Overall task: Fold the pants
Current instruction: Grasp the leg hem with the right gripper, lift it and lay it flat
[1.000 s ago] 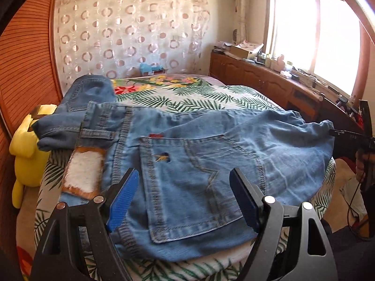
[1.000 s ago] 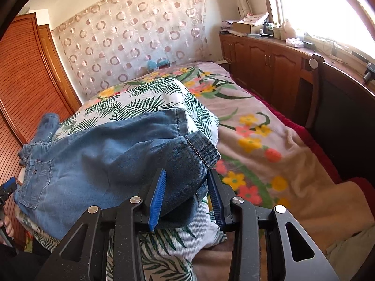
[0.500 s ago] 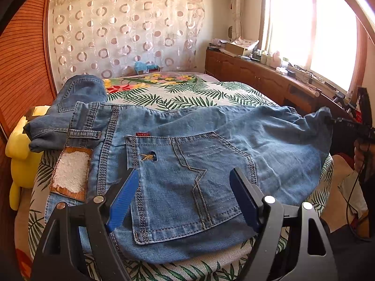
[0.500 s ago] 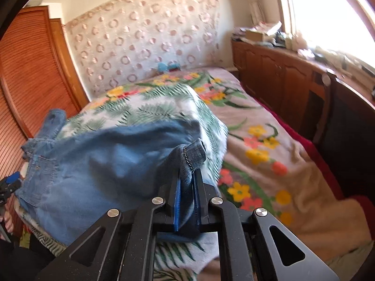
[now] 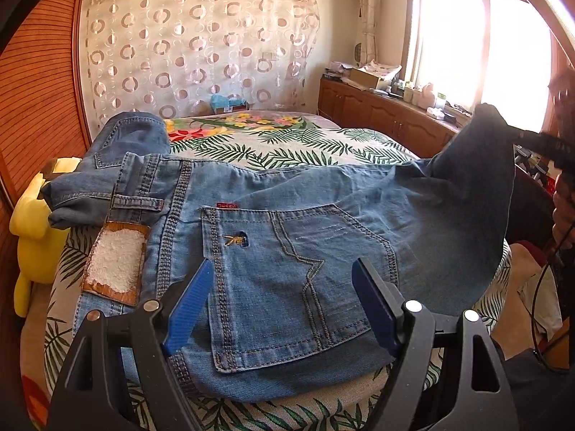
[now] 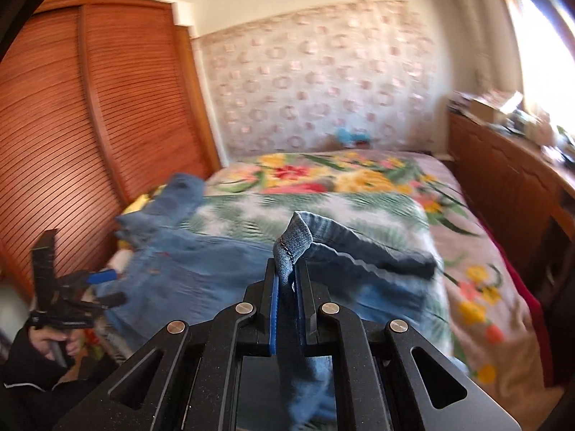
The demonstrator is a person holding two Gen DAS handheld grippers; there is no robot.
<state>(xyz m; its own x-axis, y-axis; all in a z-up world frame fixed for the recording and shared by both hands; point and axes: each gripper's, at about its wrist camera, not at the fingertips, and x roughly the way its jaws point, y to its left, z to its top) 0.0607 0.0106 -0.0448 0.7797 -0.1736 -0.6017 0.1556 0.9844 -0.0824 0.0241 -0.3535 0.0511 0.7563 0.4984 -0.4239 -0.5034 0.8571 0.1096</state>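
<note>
- On the bed, across the near end: jeans lie spread widthwise, back pocket up, waistband and leather patch toward the left, legs running off to the right.
- Far left: part of the waist end is bunched in a heap beside a yellow plush toy; it isn't flat.
- Progress, my read: early. No finished crease visible; the first fold is only starting, with the leg end coming off the cover. Left to do: carry the legs over toward the waist, flatten, probably fold once more, and tidy the bunched part.
- Left gripper: jaws wide, blue pads either side of the back pocket area with nothing pinched. It hovers over the seat; can't tell whether the fingertips brush the denim.
- Right side of the left wrist view: leg end is raised in a peak above the bed, pulled up to a dark clamp at the frame edge.
- Right gripper: jaws nearly together, clamped on the leg hem; the stitched cuff sticks up above the pads and more cloth hangs down between the fingers.
- Right wrist view is motion-blurred, so fine detail of how the rest of the leg lies is unclear.
- Risk, as a guess: only a narrow bite of hem is in the pads, so it may slip under the weight.
</note>
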